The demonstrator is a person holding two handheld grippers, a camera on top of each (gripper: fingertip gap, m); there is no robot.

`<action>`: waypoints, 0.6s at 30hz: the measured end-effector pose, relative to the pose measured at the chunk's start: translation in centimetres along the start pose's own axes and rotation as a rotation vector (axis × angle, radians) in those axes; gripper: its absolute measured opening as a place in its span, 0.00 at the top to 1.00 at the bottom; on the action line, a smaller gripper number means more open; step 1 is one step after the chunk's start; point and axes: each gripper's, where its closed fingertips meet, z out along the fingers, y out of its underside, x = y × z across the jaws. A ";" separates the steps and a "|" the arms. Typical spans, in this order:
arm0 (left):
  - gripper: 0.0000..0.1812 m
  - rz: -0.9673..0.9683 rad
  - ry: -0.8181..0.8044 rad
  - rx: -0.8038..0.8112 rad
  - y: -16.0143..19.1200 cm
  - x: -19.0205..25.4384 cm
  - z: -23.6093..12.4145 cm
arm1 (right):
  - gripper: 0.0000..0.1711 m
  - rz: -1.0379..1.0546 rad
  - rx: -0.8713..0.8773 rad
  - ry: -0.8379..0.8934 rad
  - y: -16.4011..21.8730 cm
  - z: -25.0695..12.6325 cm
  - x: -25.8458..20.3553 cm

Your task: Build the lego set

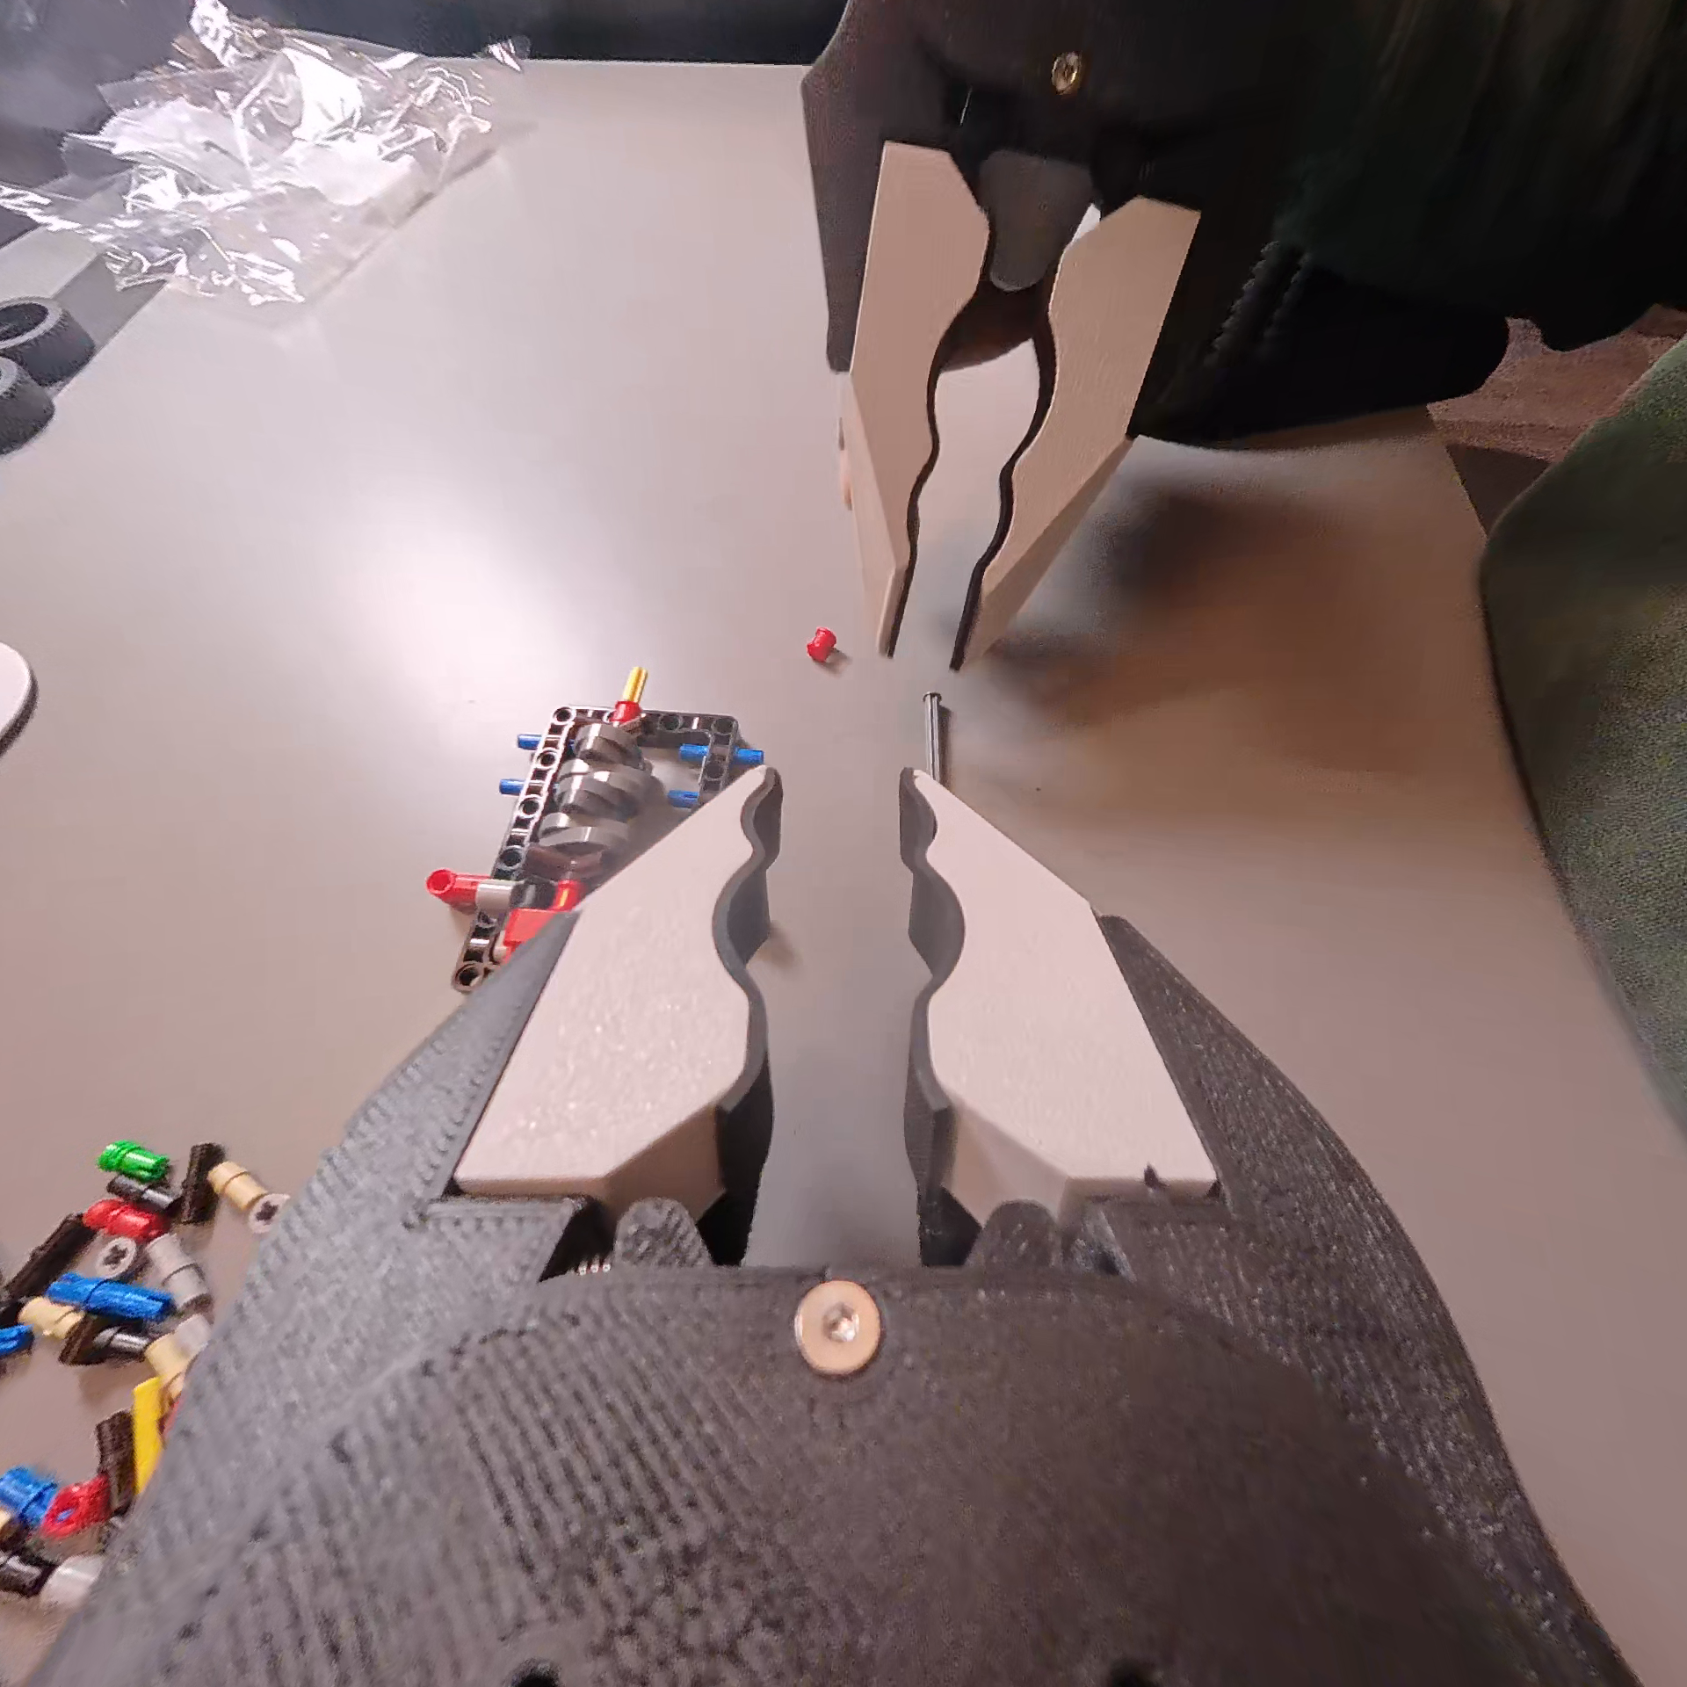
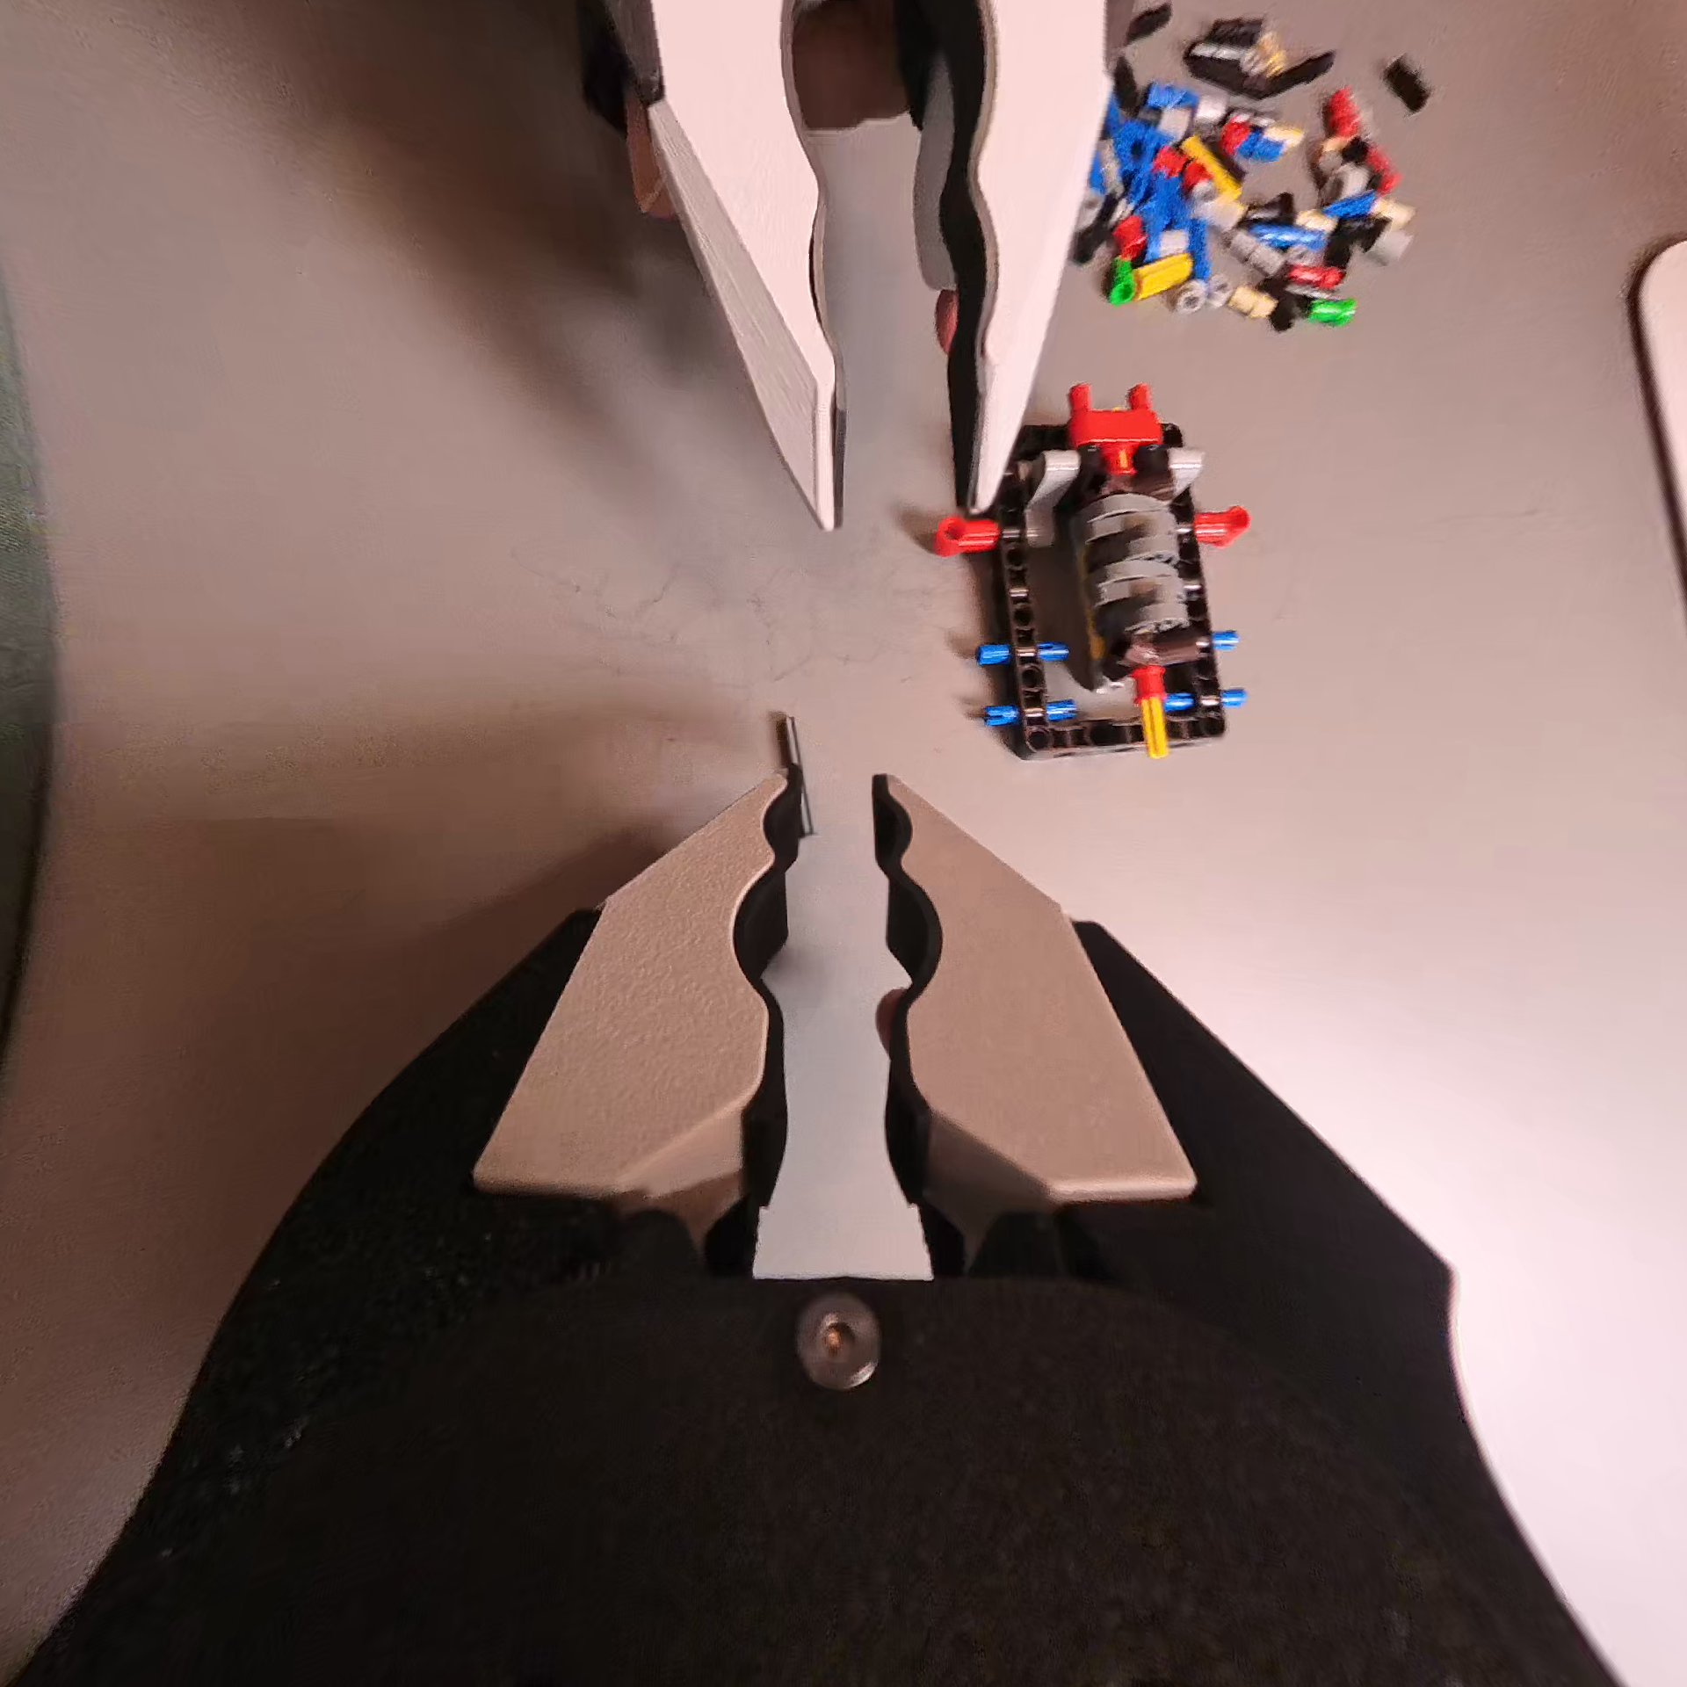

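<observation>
Left wrist view: the left gripper (image 1: 840, 776) hangs low over the grey table (image 1: 365, 548), its fingers parted with nothing between them. A thin dark axle (image 1: 933, 730) lies on the table just past the tip of the finger on the picture's right. The frame (image 1: 602, 822), a black rectangle of beams with grey gears inside, blue pins at its sides, a yellow axle and red parts at its ends, lies flat just beside the other finger, which hides part of it. A small red bush (image 1: 823, 644) lies alone beyond the frame. The right gripper (image 1: 922, 653) points down at the table from the far side, its tips near the bush and the axle, narrowly parted and empty. A heap of loose pieces (image 1: 110, 1296) sits by the near left edge of the picture; a crumpled clear bag (image 1: 265, 155) and black tyres (image 1: 36, 347) lie toward the far left.

Right wrist view: the right gripper (image 2: 831, 780) has its fingers a little apart, holding nothing; the axle (image 2: 796, 767) lies against the tip of the finger on the picture's left. The left gripper (image 2: 899, 516) comes in from the top, parted and empty, one tip right at the frame (image 2: 1109, 584). The pieces (image 2: 1241, 192) lie beyond the frame.
</observation>
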 end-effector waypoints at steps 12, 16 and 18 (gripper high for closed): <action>0.85 -0.079 -0.019 0.030 0.4 -1.8 -1.8 | 0.85 0.056 0.068 -0.034 3.1 -1.1 -1.0; 0.85 -0.077 -0.056 0.030 0.5 -2.4 -2.3 | 0.86 0.046 0.064 -0.037 3.0 -0.8 -1.0; 0.85 -0.074 -0.078 0.029 0.6 -2.9 -2.6 | 0.86 0.032 0.053 -0.041 2.8 -0.6 -1.1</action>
